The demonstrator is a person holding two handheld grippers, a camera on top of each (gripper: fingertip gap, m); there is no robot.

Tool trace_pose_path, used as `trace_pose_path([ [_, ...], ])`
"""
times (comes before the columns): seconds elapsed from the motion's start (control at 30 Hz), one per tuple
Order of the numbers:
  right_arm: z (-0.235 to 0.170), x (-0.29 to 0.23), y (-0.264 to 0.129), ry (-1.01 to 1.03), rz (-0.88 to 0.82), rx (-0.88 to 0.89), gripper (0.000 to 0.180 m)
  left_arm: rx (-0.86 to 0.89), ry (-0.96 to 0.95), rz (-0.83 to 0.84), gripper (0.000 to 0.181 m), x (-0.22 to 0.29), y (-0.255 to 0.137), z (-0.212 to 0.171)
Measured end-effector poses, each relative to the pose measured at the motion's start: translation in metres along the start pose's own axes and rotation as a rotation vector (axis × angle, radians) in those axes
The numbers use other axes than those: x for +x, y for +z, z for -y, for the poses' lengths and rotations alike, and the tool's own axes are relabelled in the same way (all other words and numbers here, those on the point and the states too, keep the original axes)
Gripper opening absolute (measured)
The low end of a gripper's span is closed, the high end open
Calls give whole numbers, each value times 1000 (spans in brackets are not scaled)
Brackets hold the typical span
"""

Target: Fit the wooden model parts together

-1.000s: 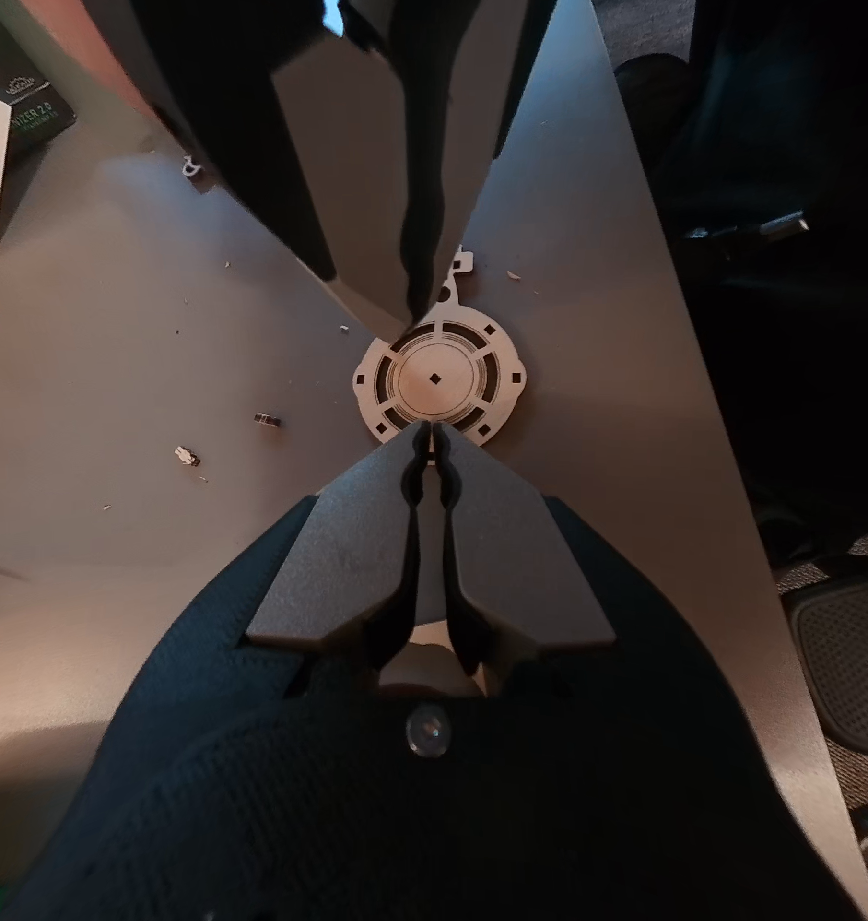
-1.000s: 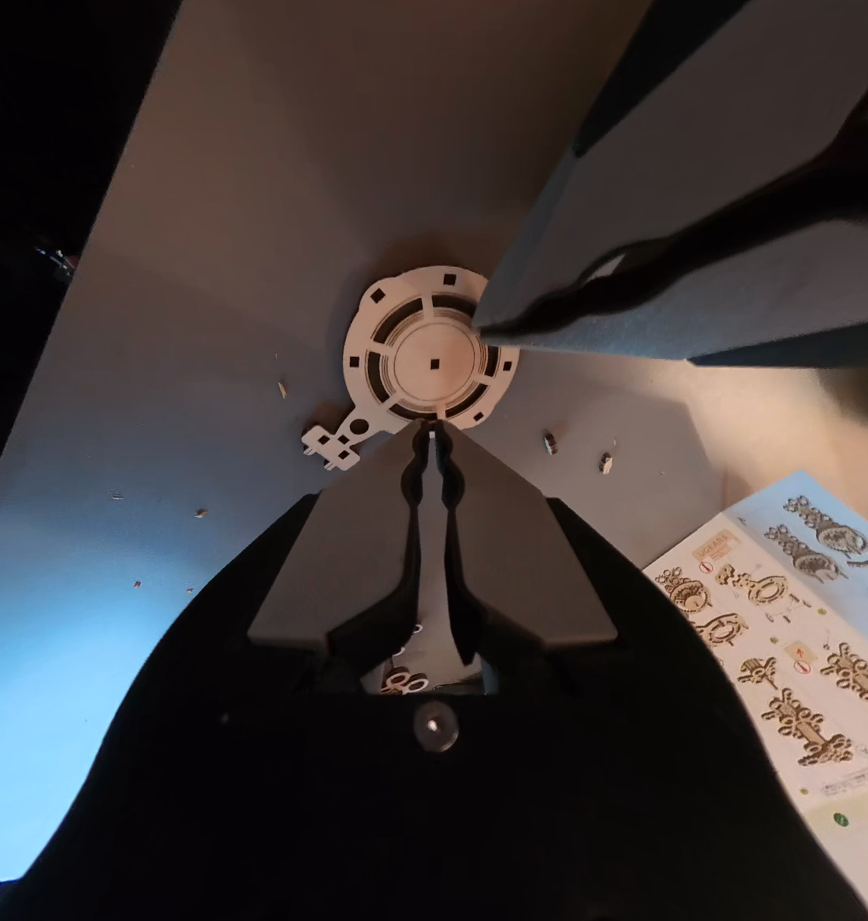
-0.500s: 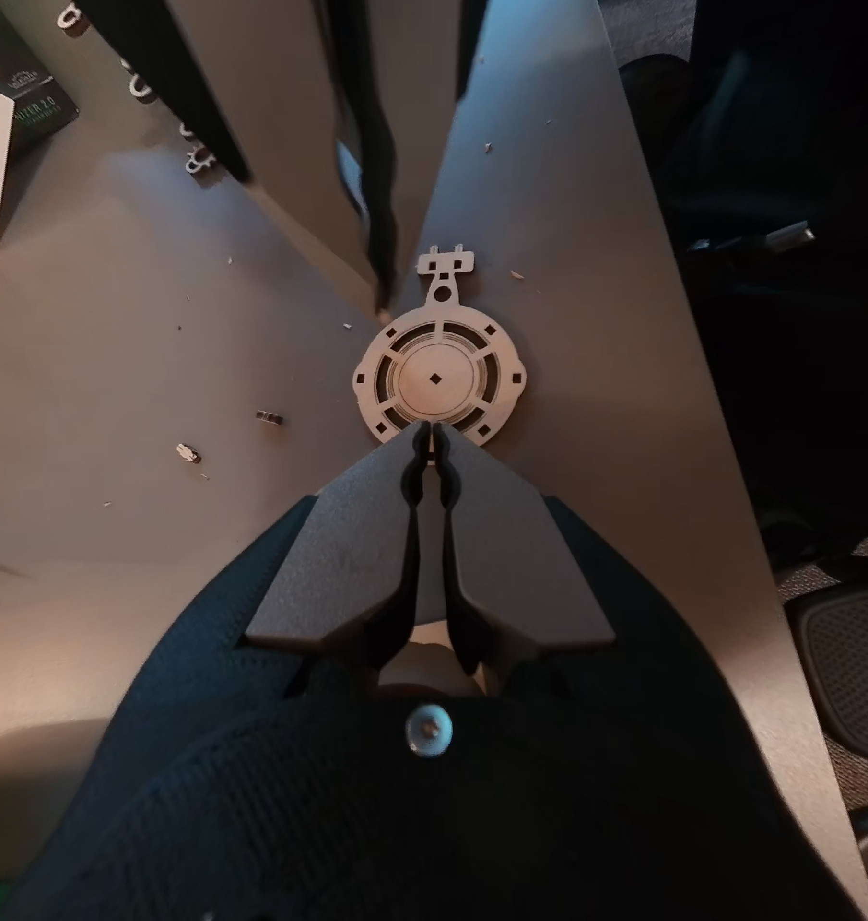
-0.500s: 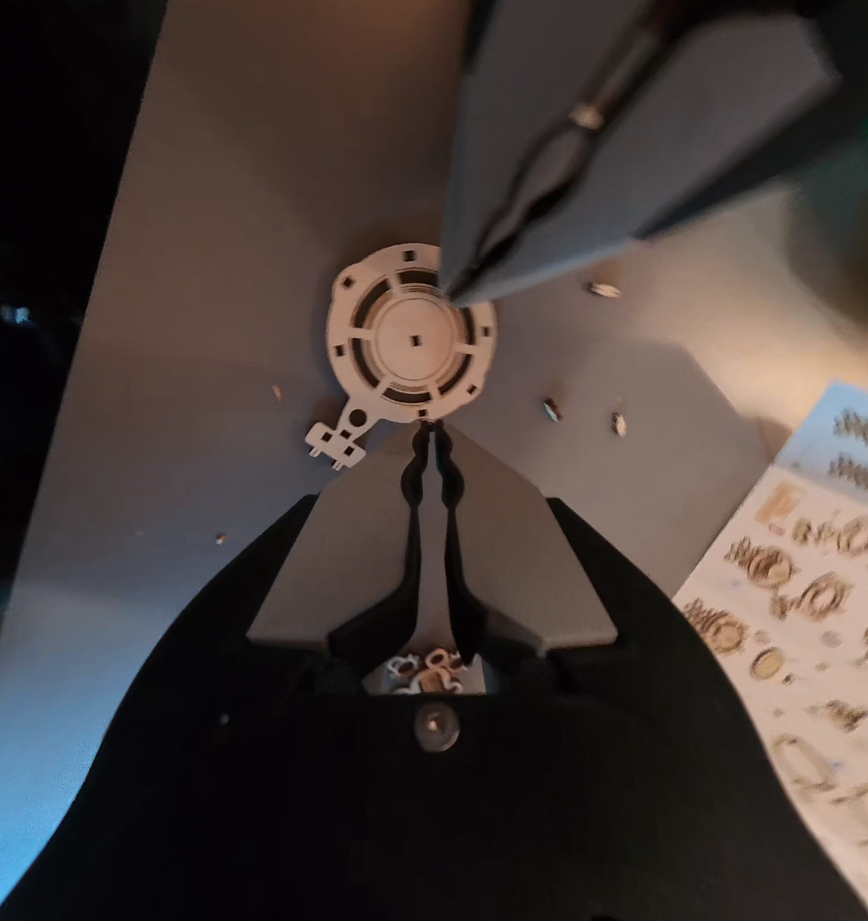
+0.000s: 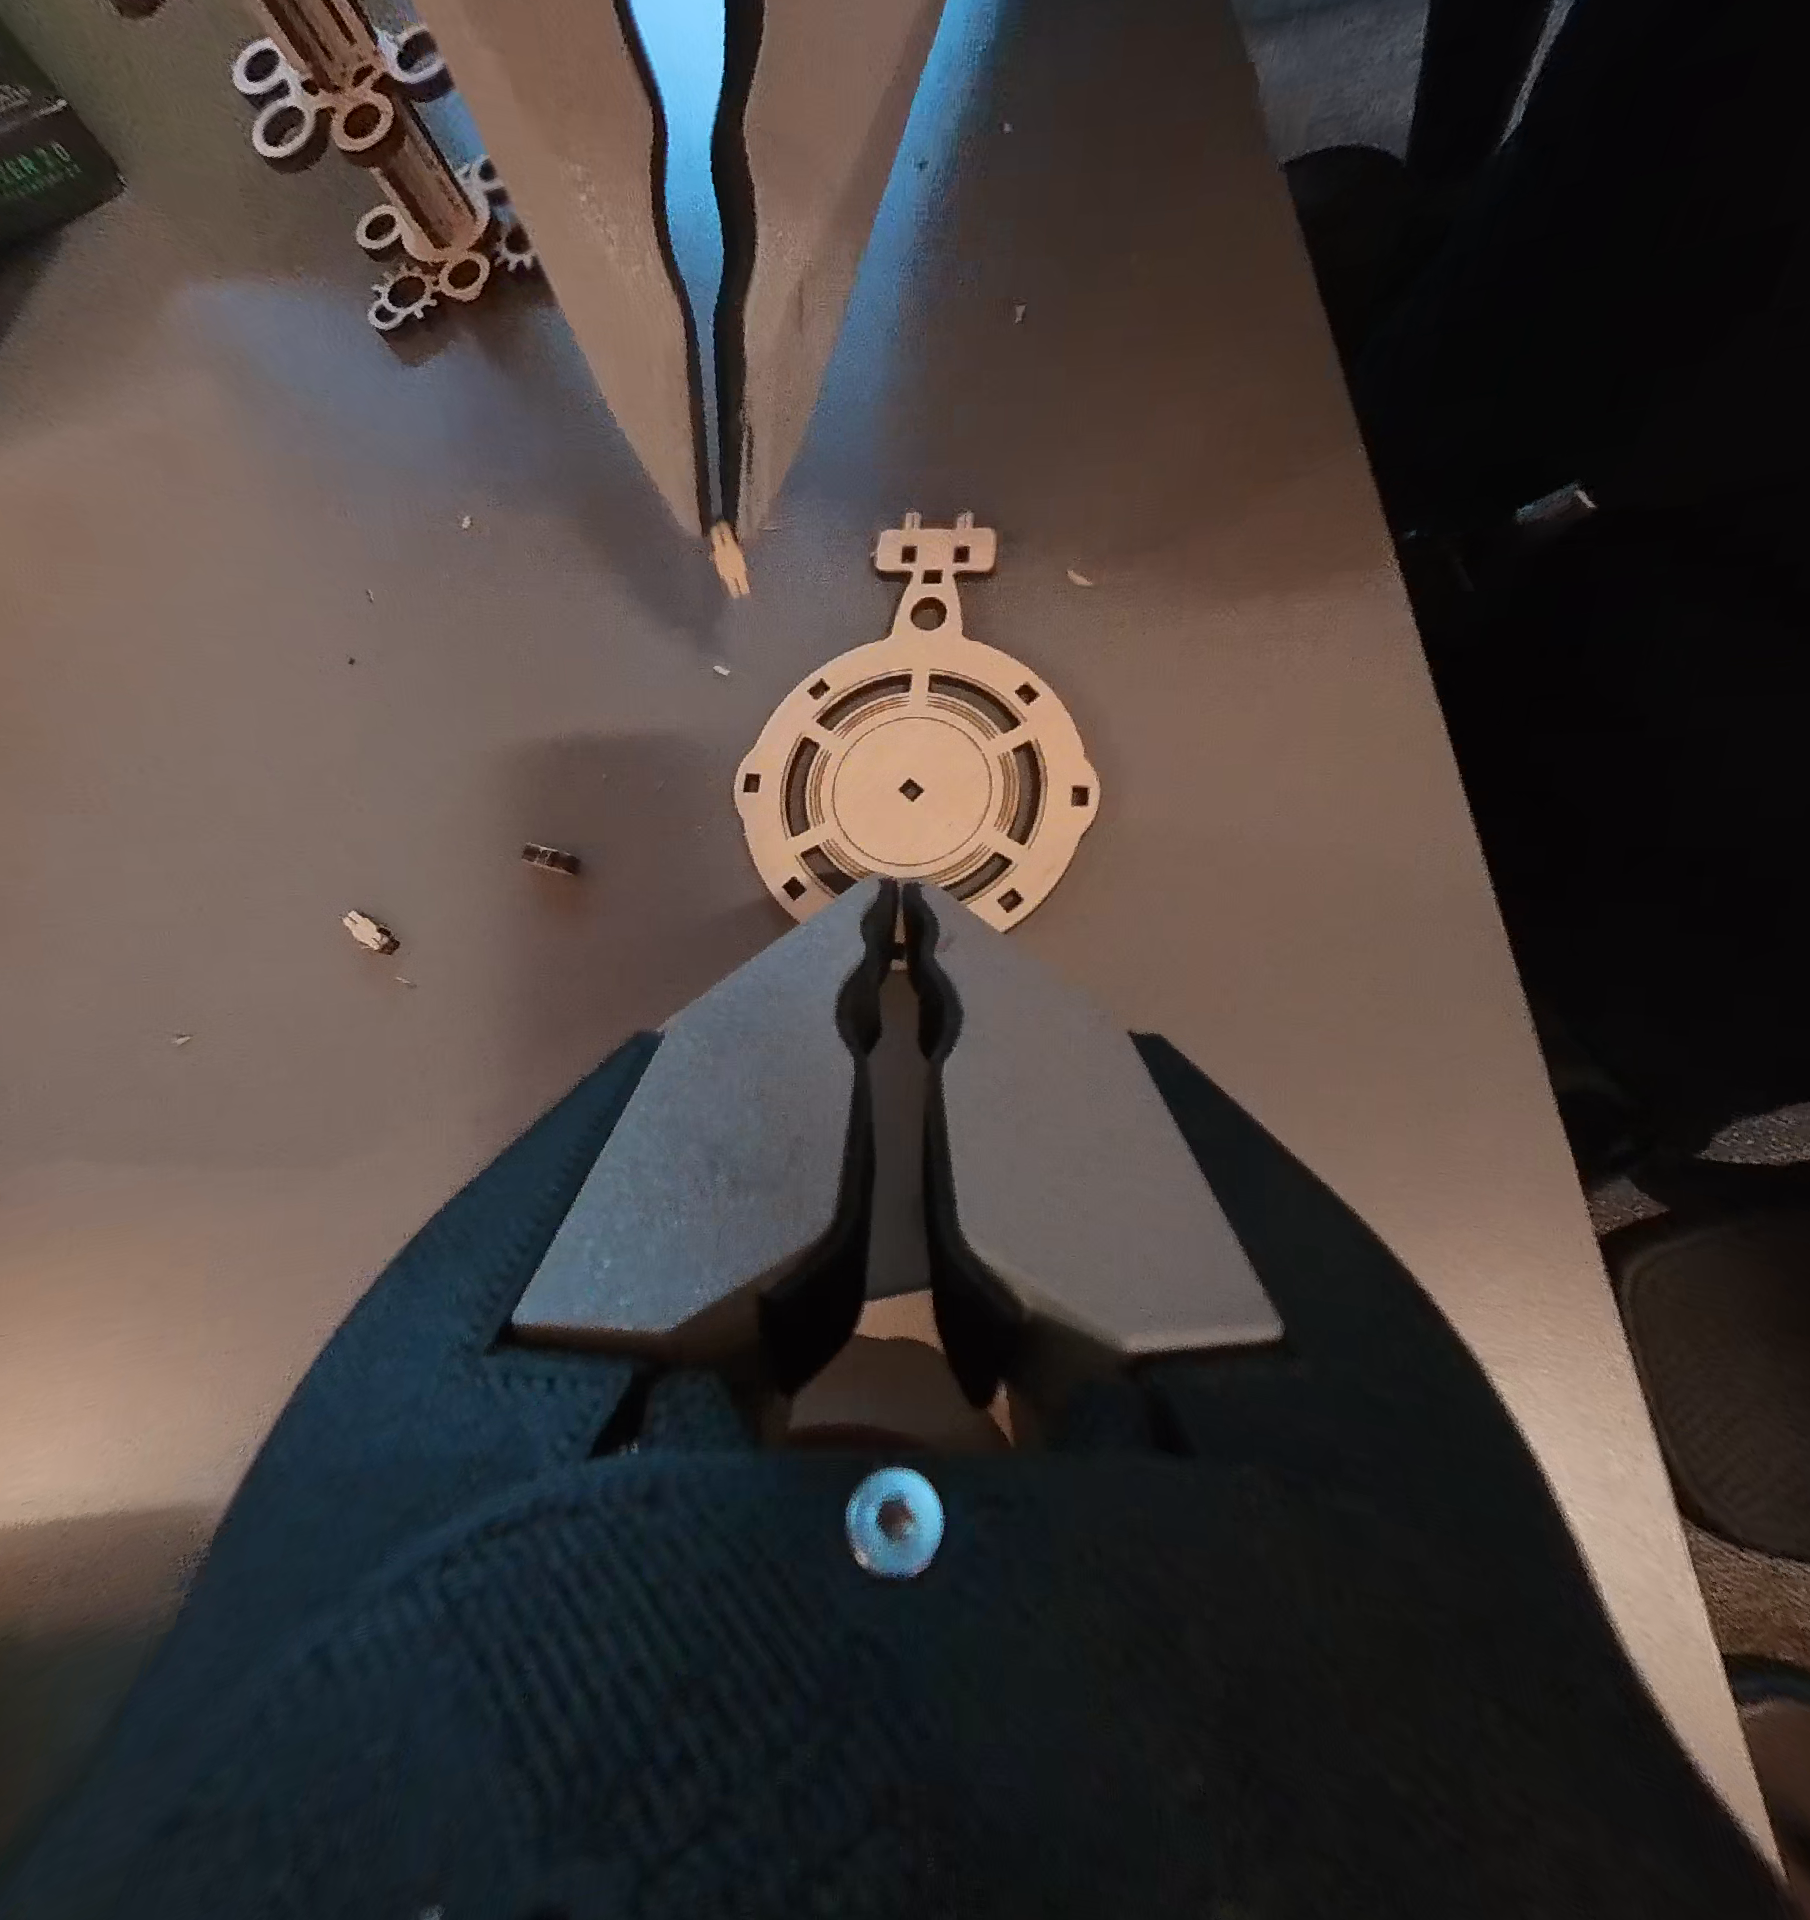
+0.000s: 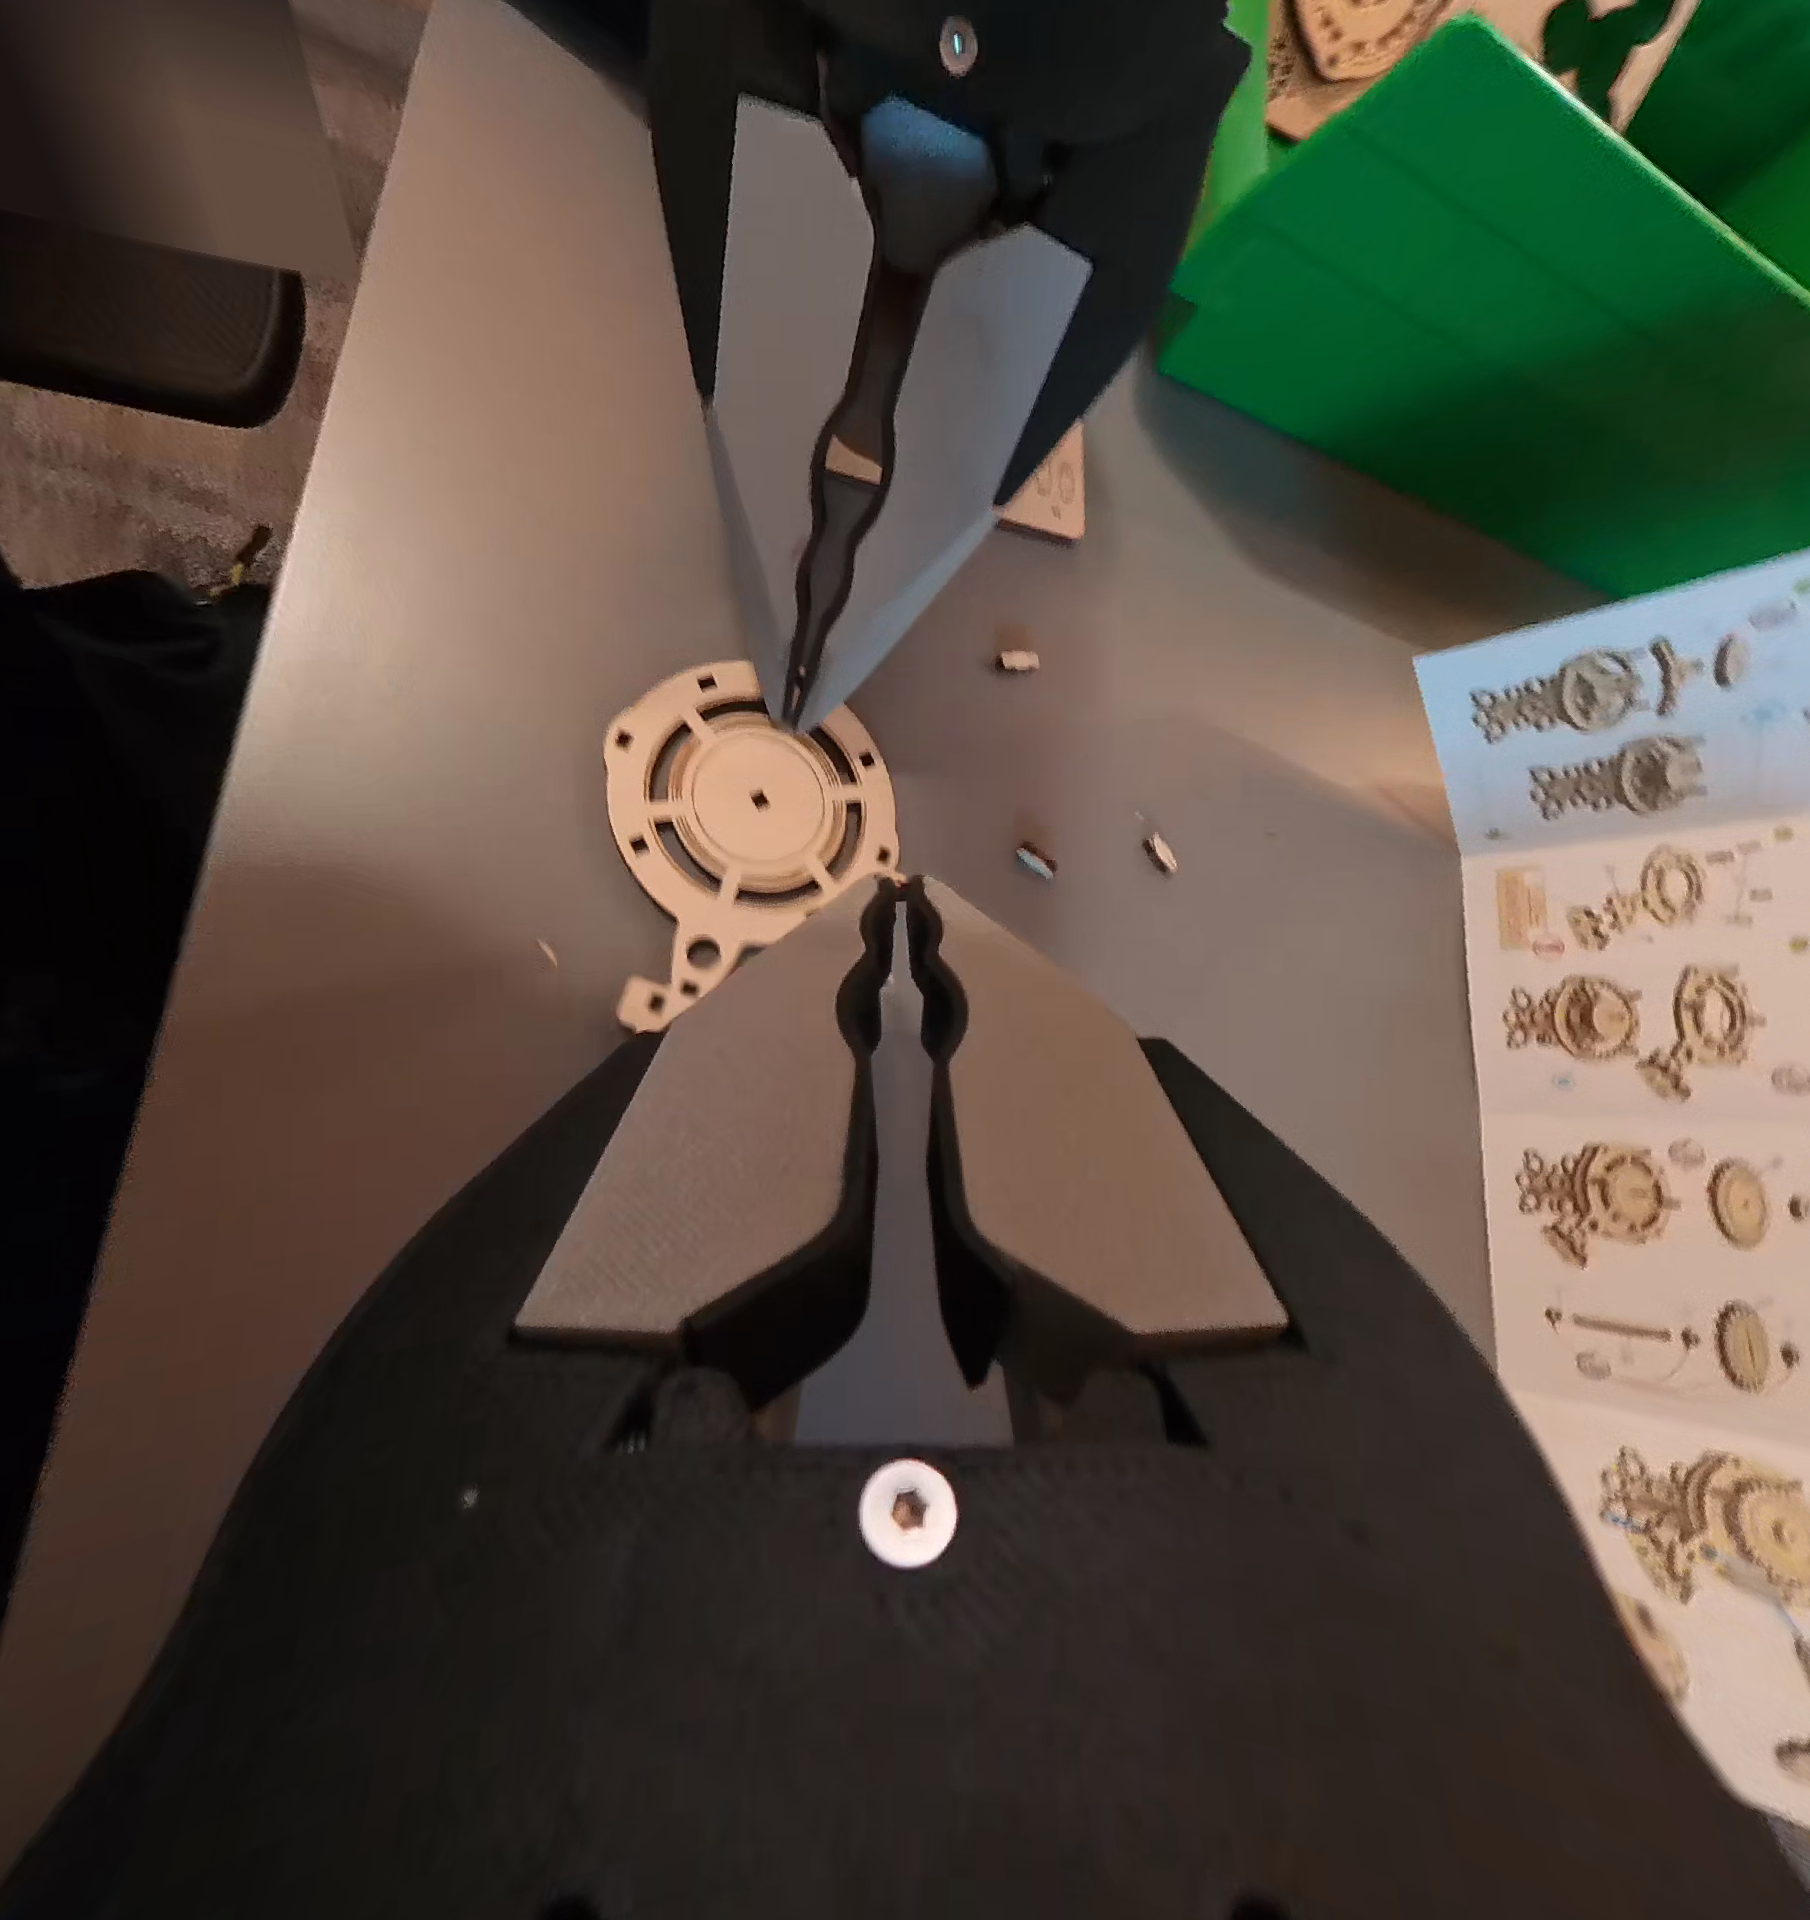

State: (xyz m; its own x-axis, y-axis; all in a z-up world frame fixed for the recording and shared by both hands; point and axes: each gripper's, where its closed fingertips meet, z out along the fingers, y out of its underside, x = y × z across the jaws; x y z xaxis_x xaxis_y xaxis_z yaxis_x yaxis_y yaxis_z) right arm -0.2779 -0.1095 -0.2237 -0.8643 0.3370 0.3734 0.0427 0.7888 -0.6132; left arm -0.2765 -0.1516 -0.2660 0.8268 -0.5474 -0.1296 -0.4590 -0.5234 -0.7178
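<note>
- On the grey table [image 5: 257, 727], nearest in the left wrist view, the left gripper [image 5: 899, 891] has its jaws closed together, tips pressed on the 6 o'clock rim of the round wooden disc [image 5: 916, 795].
- The disc lies flat at the centre of that view, a slotted ring around a plain hub, with a small tab pointing to 12 o'clock.
- Two small wooden pegs [image 5: 550, 857] lie loose on the table at 9 o'clock of the disc.
- Beyond the disc, at 11 o'clock, the right gripper [image 5: 726, 530] comes down from the top edge, jaws pinched on a tiny wooden peg [image 5: 729, 561] that sticks out below the tips, clear of the disc.
- Farthest, at 10 o'clock, a partly built wooden model [image 5: 402, 177] with ring shapes lies on the table; only this view shows it.
- In the right wrist view, the right gripper [image 6: 899, 891] is nearest, with the tiny peg a pale speck between its tips, just beside the disc [image 6: 755, 800] edge.
- Across the disc, at 12 o'clock, the left gripper [image 6: 792, 717] touches the disc's far rim.
- Three loose pegs [image 6: 1036, 857] lie at 3 o'clock of the disc.
- Only this view shows the illustrated instruction sheet [image 6: 1659, 1039] at 3 o'clock and the green box [image 6: 1503, 312] at 1 o'clock.
- The box's inside is not visible; a flat wooden part sheet [image 6: 1348, 42] shows past its far edge.
</note>
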Motion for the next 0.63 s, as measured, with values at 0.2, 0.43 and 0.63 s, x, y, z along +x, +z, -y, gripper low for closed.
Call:
trace_pose_path([
  [0.2, -6, -2, -6, 21, 3, 36, 0, 2, -24, -22, 0, 0, 0, 0],
  [0.43, -11, -2, -7, 66, 25, 63, 0, 1, -13, -12, 0, 0, 0, 0],
  [0.63, -12, 3, -11, 116, 44, 98, 0, 1, -23, -16, 0, -1, -1, -1],
])
